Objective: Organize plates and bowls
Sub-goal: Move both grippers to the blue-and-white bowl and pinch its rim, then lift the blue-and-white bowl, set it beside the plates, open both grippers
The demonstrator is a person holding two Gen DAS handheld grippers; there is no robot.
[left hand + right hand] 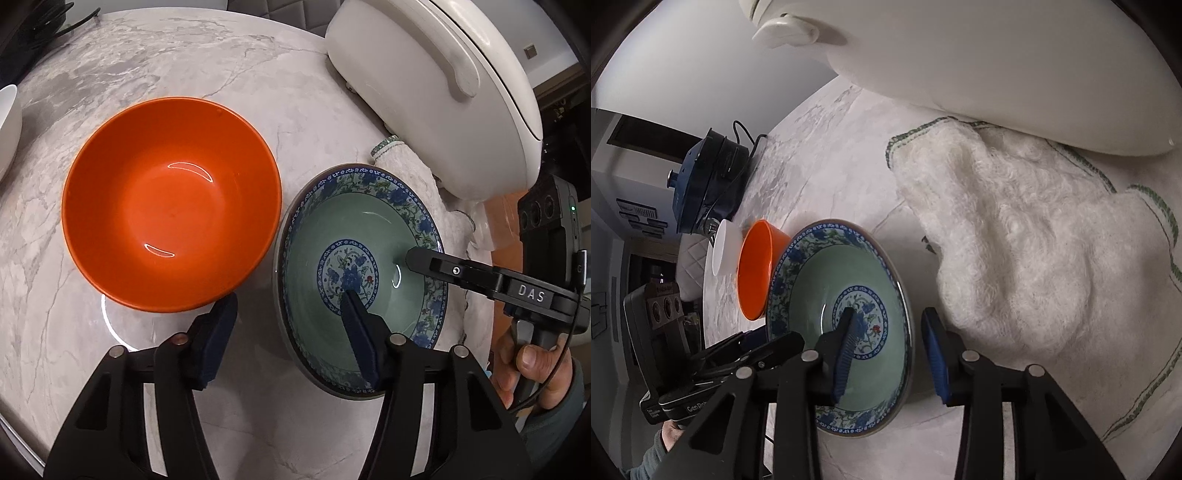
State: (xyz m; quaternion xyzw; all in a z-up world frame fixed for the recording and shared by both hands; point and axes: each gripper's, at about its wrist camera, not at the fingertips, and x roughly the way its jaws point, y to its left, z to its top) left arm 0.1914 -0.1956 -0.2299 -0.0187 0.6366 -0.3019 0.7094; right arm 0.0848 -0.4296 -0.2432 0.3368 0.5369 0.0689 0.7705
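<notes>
Counter (258, 92): marble, bears everything
Orange bowl (170, 206): empty, touching patterned bowl, likely nesting target
Patterned bowl (369, 229): on counter beside towel (1015, 240)
Left gripper (291, 332): straddles near rim; contact unclear
Right gripper (890, 354): straddles opposite rim; contact unclear

The green bowl with a blue floral rim (360, 277) stands upright on the marble counter (258, 92), empty, a blue flower medallion at its bottom. Just to its left in the left wrist view, nearly touching its rim, stands the orange bowl (171, 205), upright, empty and glossy. Beyond the orange bowl, farther from the green bowl, a white bowl (726, 245) shows only in part
</notes>
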